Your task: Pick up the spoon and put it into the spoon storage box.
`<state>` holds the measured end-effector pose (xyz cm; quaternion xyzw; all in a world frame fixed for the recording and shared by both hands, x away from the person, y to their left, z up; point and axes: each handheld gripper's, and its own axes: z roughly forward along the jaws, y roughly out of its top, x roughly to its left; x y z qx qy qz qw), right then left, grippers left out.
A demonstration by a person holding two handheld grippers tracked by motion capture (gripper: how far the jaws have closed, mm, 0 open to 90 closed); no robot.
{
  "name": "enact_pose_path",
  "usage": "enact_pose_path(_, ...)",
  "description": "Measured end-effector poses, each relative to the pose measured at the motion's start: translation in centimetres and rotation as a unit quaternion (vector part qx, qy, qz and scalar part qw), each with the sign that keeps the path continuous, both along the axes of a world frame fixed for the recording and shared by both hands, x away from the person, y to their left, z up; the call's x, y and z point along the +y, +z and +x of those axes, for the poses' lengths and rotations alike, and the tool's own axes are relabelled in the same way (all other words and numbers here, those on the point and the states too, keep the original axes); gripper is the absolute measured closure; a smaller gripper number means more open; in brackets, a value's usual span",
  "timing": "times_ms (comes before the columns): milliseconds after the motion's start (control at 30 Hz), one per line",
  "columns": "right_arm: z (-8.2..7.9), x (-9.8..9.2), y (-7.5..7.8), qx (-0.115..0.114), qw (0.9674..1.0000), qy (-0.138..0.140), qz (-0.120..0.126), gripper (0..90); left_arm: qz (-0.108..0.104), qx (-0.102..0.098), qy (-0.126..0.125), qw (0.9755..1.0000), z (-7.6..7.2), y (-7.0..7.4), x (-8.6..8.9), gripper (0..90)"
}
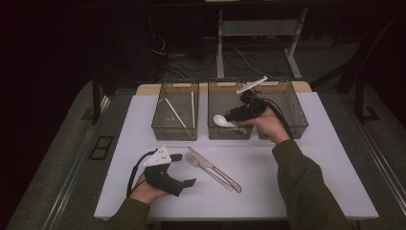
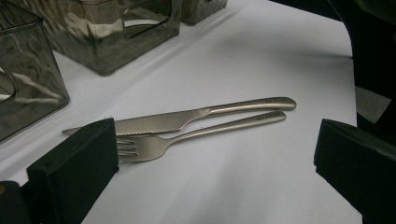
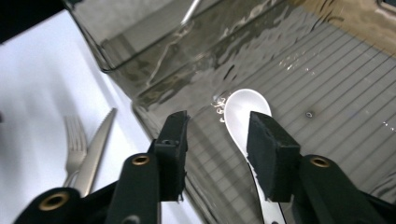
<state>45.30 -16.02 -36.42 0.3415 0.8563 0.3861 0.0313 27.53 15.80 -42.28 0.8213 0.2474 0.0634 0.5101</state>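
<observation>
A white spoon lies in the middle clear bin, bowl toward the left. My right gripper hangs just over it inside the bin. In the right gripper view the jaws stand apart above the spoon; its handle runs under the right jaw and the pads do not press on it. A metal fork and knife lie side by side on the white table. My left gripper rests open just left of them, the fork and knife between its wide jaws.
Three clear bins stand in a row at the back of the table. The left bin holds thin white sticks; the right bin lies behind my right hand. Dark floor and table legs lie beyond.
</observation>
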Motion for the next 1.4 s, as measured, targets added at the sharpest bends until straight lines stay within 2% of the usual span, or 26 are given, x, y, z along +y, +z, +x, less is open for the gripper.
enact_pose_path(133,-1.0,-0.8,0.8,-0.013,0.9997,0.001,0.020,51.4,0.000,0.000,0.000,1.0000,0.1,0.0,0.1,0.0)
enact_pose_path(300,-2.4,-1.5,1.3,-0.026,0.9991,0.014,0.029,49.7,-0.001,0.004,0.003,1.0000,0.2,-0.1,0.2,0.0)
enact_pose_path(467,-4.0,-2.2,1.3,-0.037,0.9985,0.018,0.037,48.9,0.001,0.003,0.002,1.0000,0.1,-0.1,0.1,0.0)
enact_pose_path(633,-5.6,-2.7,1.0,-0.039,0.9979,0.023,0.046,48.4,0.006,0.000,0.002,1.0000,0.0,-0.1,0.0,0.0)
enact_pose_path(967,-9.0,-3.4,-0.4,-0.044,0.9979,0.034,0.034,48.1,0.008,0.000,0.003,1.0000,0.0,-0.1,-0.1,0.0)
enact_pose_path(1067,-9.9,-3.5,-0.8,-0.042,0.9981,0.038,0.024,47.7,0.008,-0.001,0.004,1.0000,-0.1,0.0,-0.1,0.0)
enact_pose_path(1133,-10.5,-3.5,-1.0,-0.041,0.9980,0.039,0.027,47.6,0.008,-0.001,0.004,1.0000,-0.1,0.0,-0.1,0.0)
enact_pose_path(1400,-12.8,-2.8,-2.2,-0.031,0.9977,0.055,0.024,47.8,0.009,-0.002,0.003,1.0000,-0.1,0.0,-0.1,0.0)
